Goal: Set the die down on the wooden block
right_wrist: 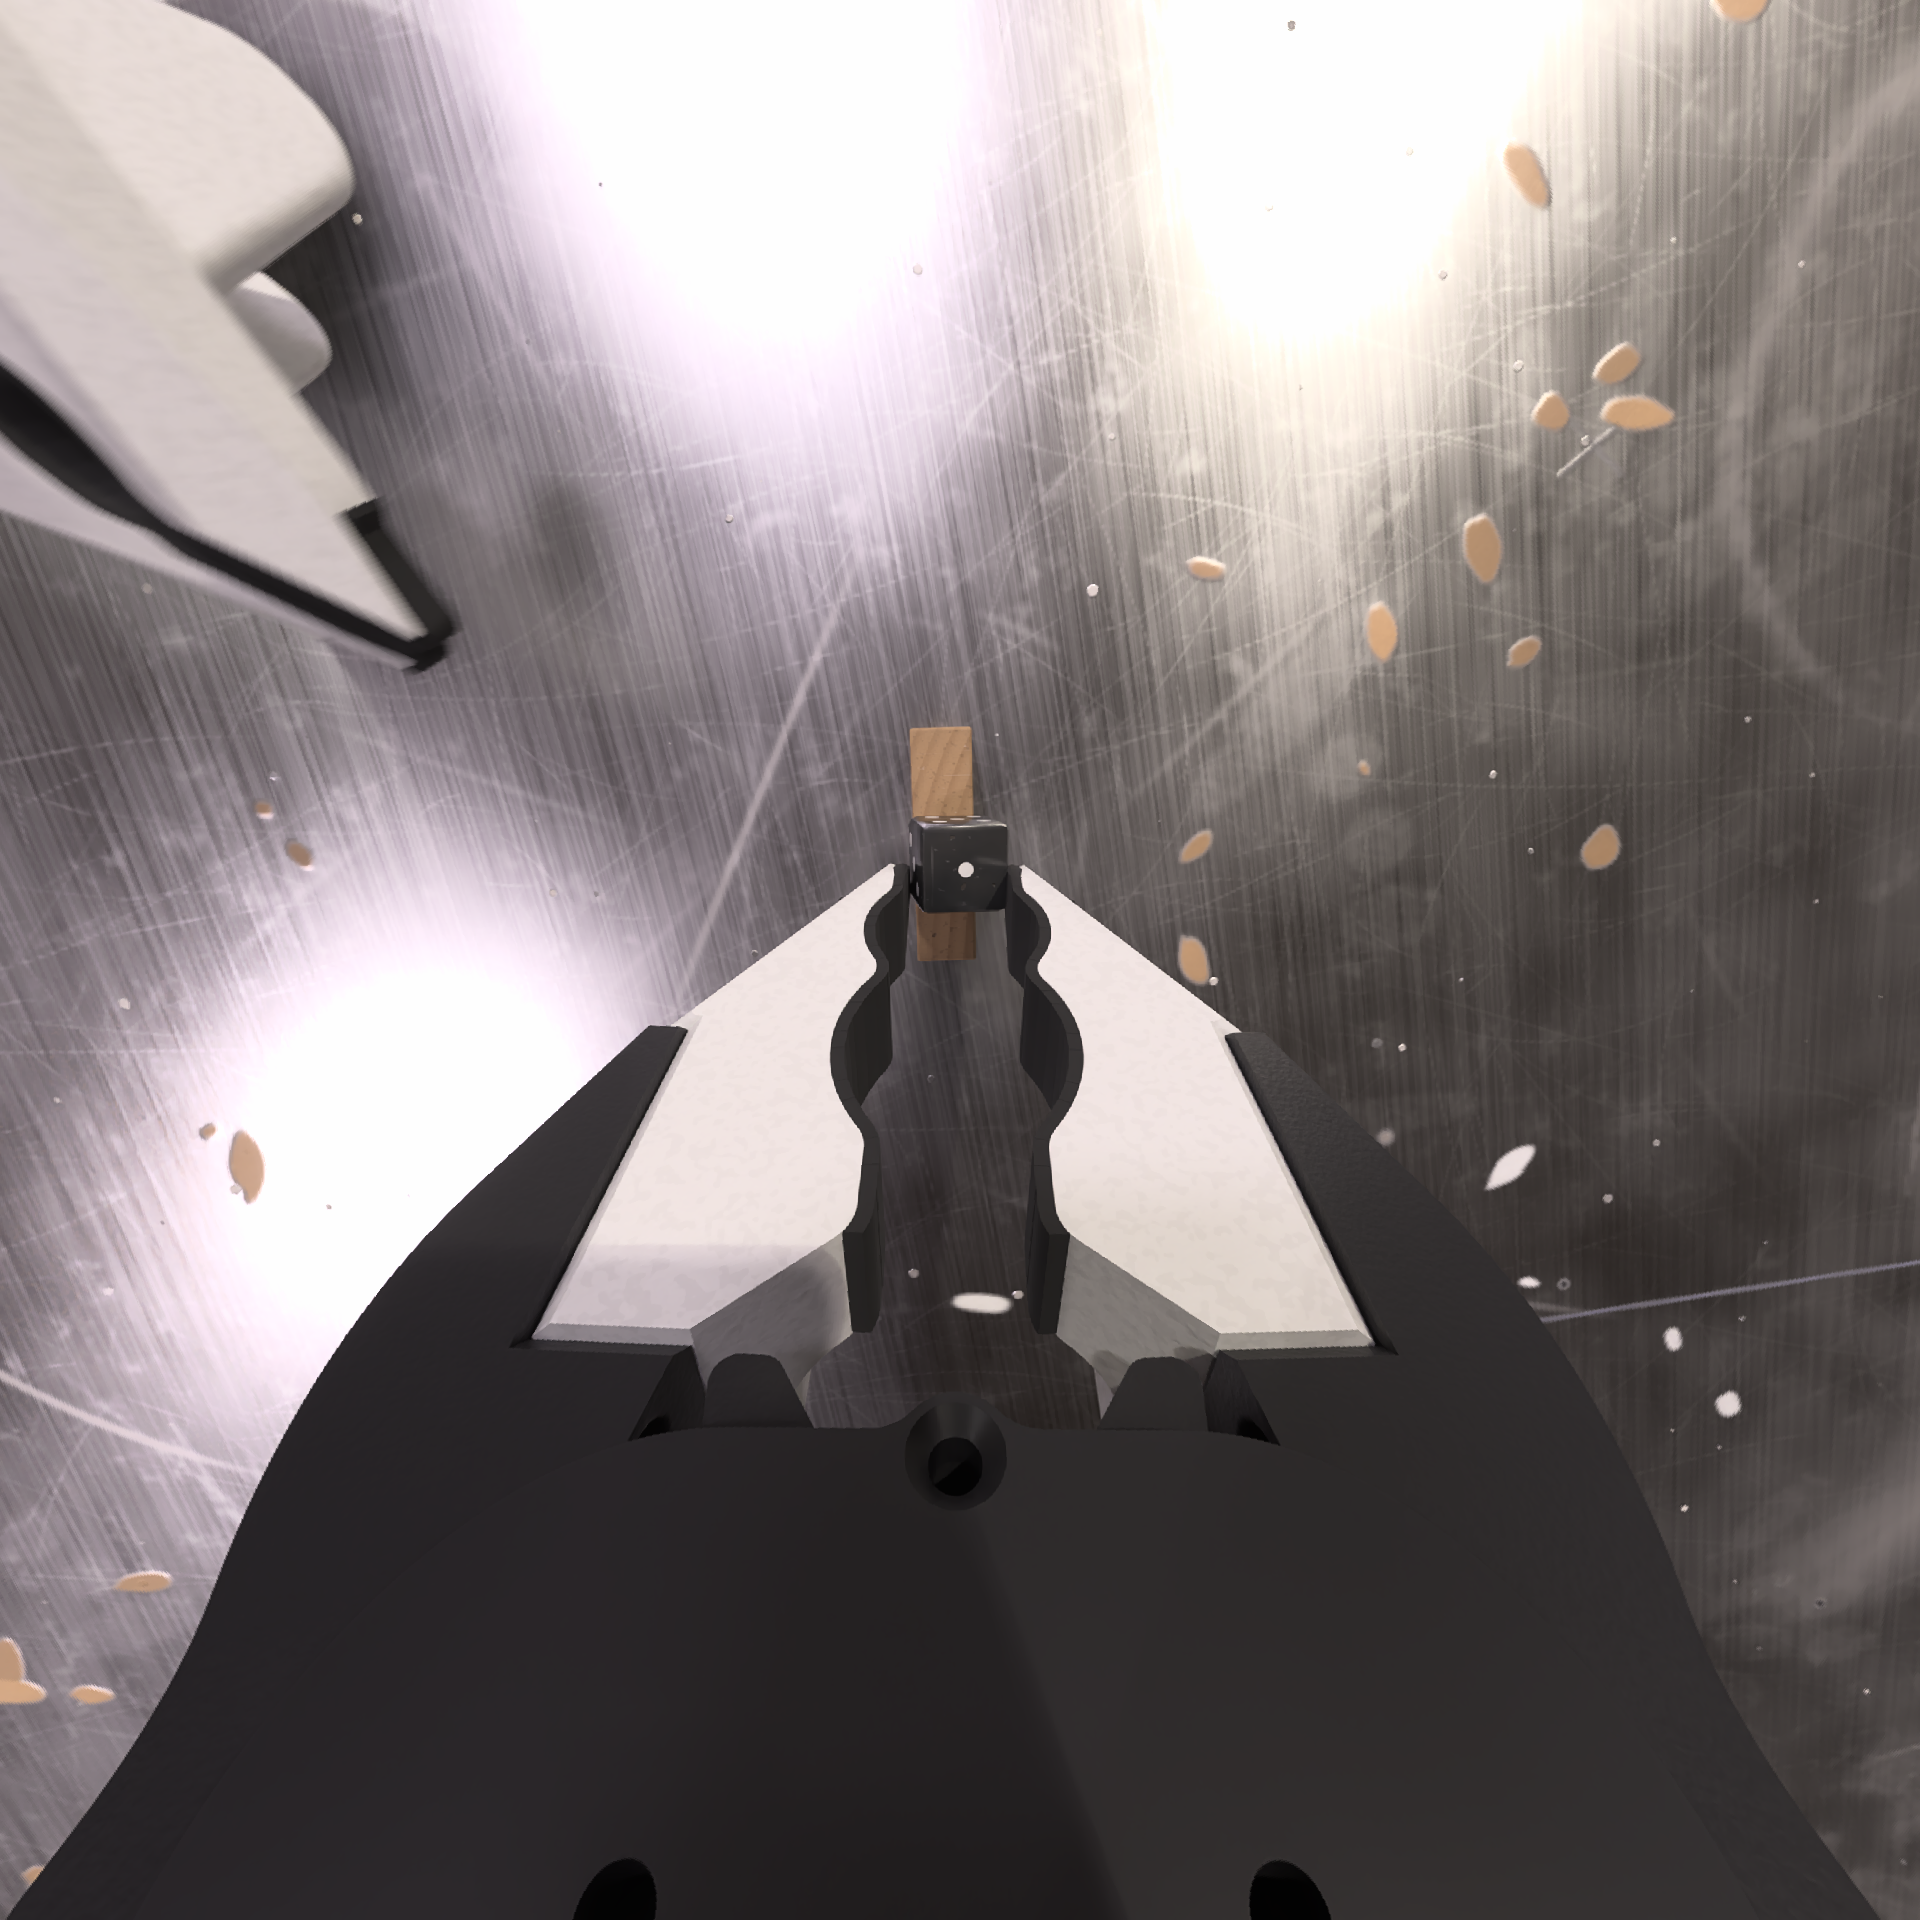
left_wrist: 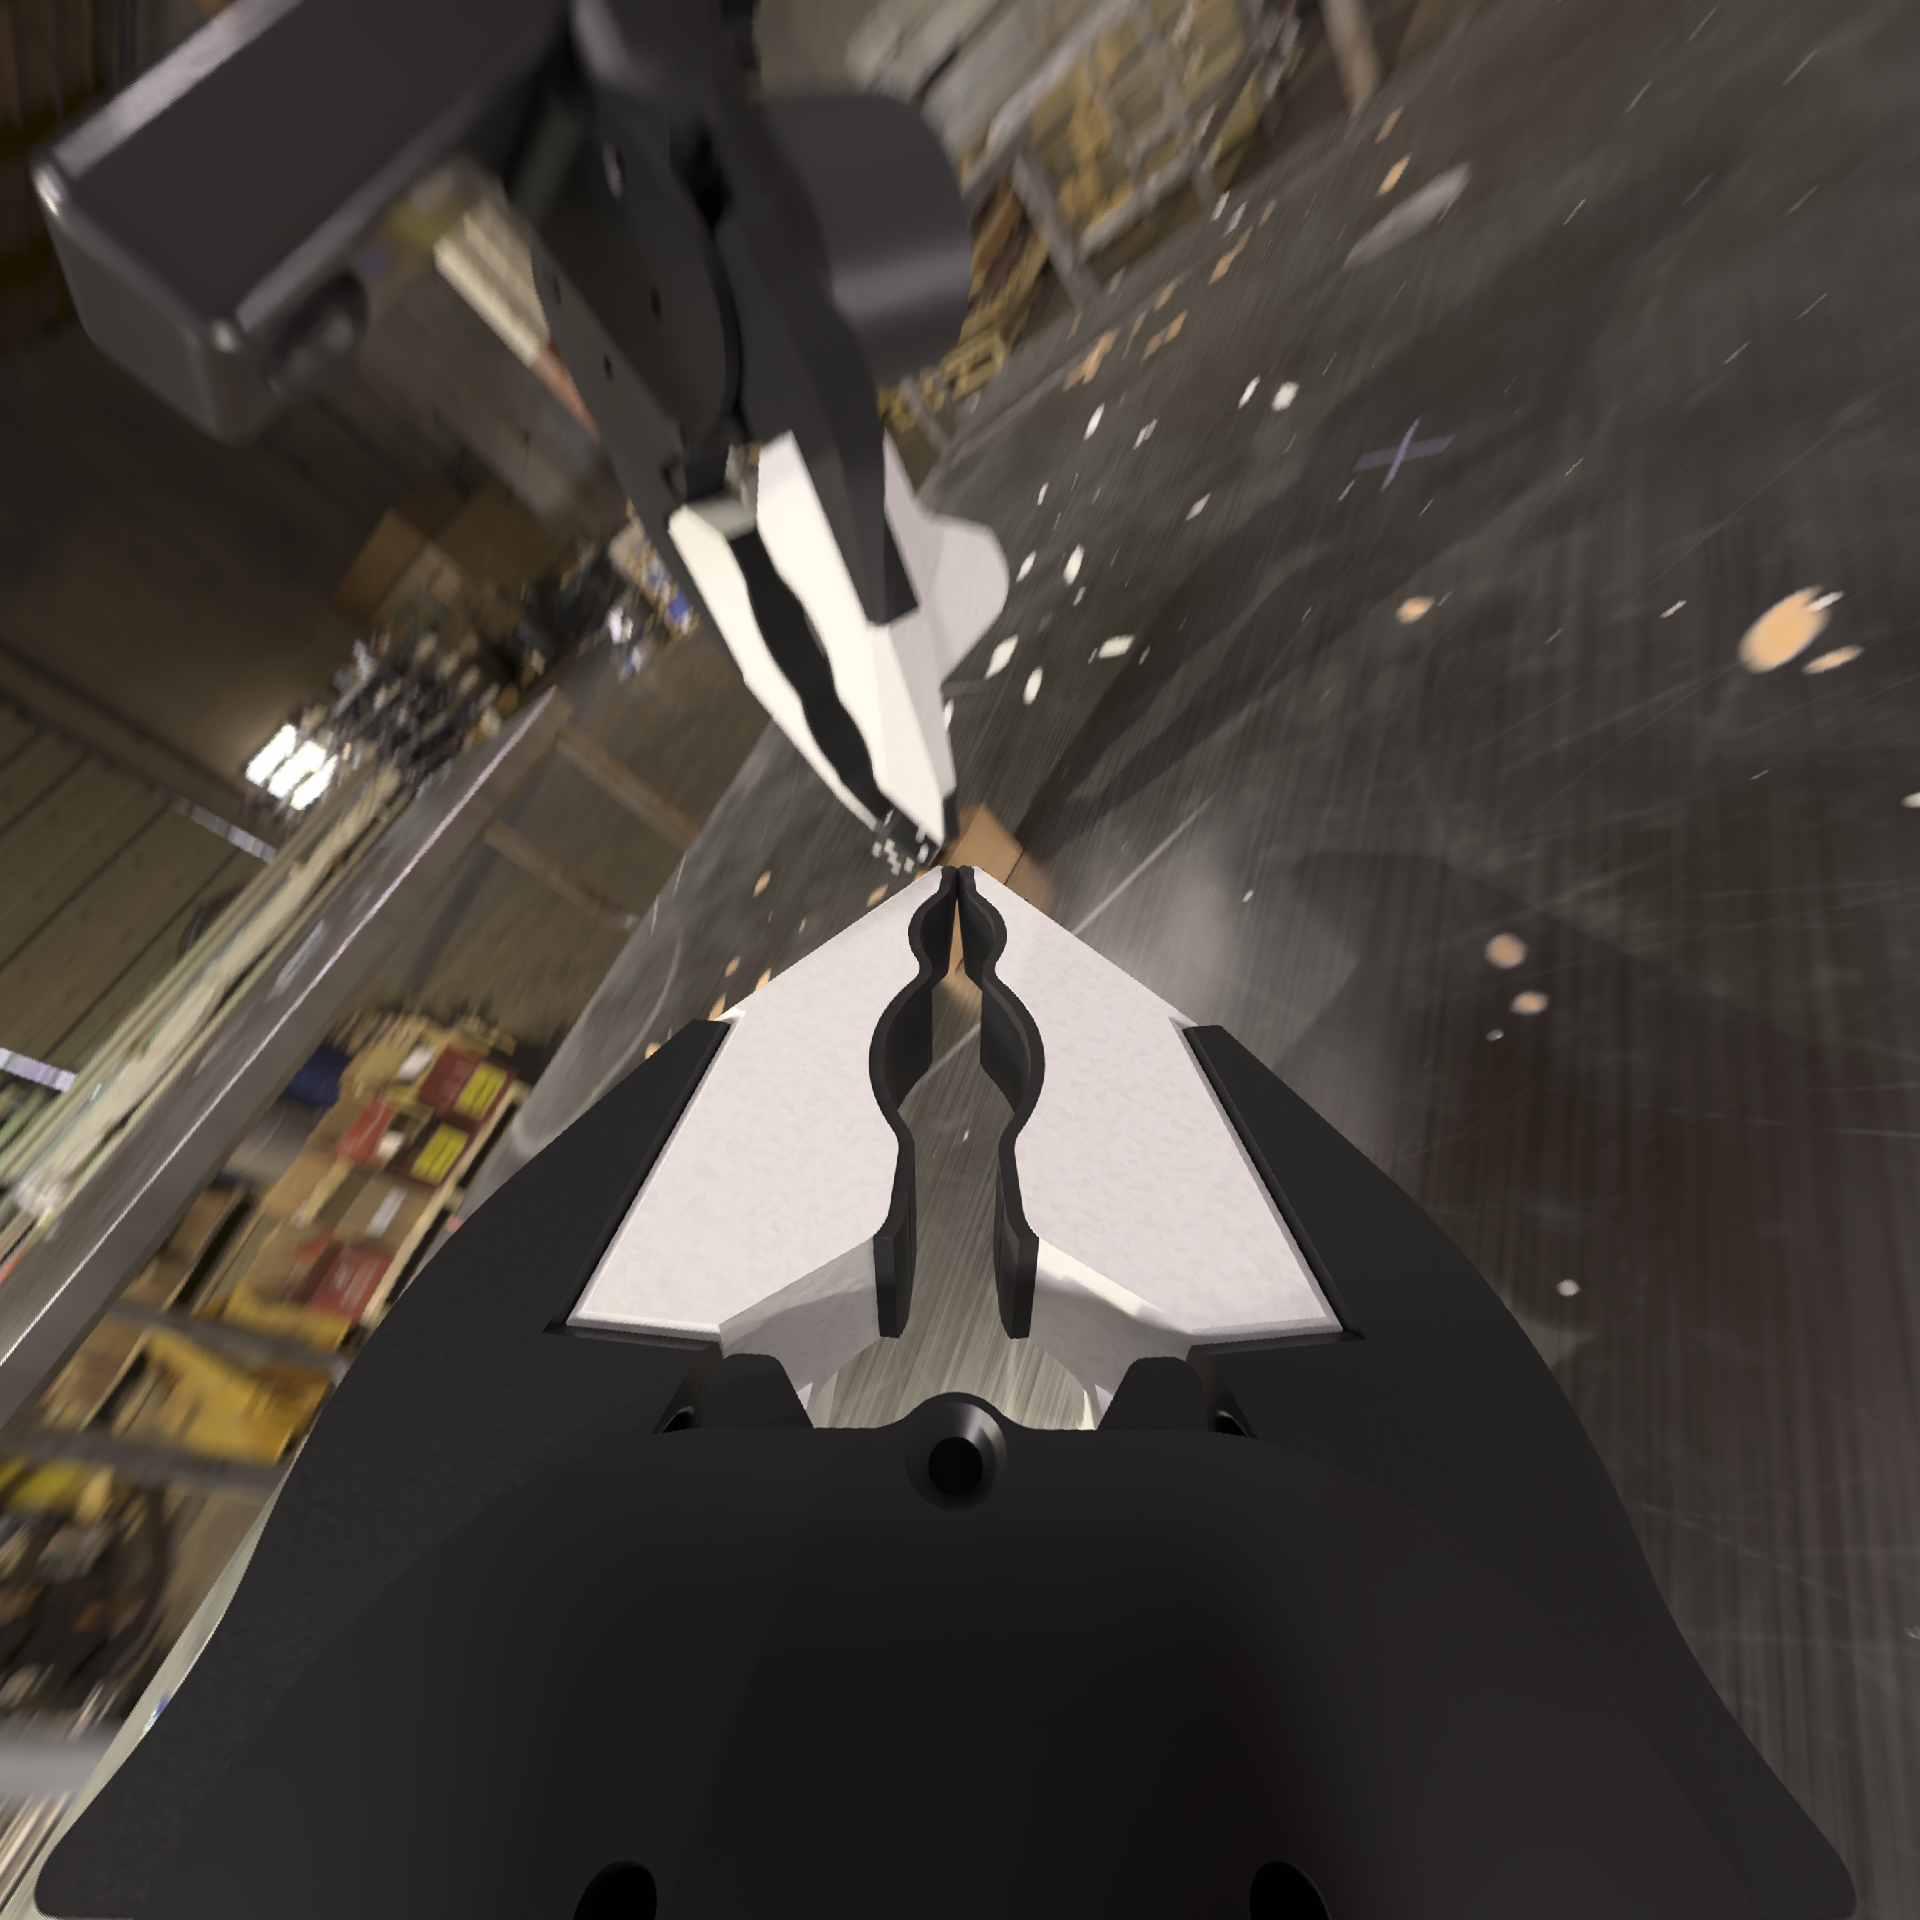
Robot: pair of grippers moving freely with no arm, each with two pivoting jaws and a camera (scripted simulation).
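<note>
In the right wrist view my right gripper is shut on a small black die with white pips. The die hangs right over a slim light wooden block that lies on the scratched metal table; whether die and block touch I cannot tell. In the left wrist view my left gripper is shut and empty, its tips close to the block. The right gripper comes down from above with the die at its tips. The left gripper's fingertips show at the upper left of the right wrist view.
The metal table is strewn with small tan and white flecks. Bright glare patches lie on it. Beyond the table's left edge stand blurred warehouse shelves with boxes.
</note>
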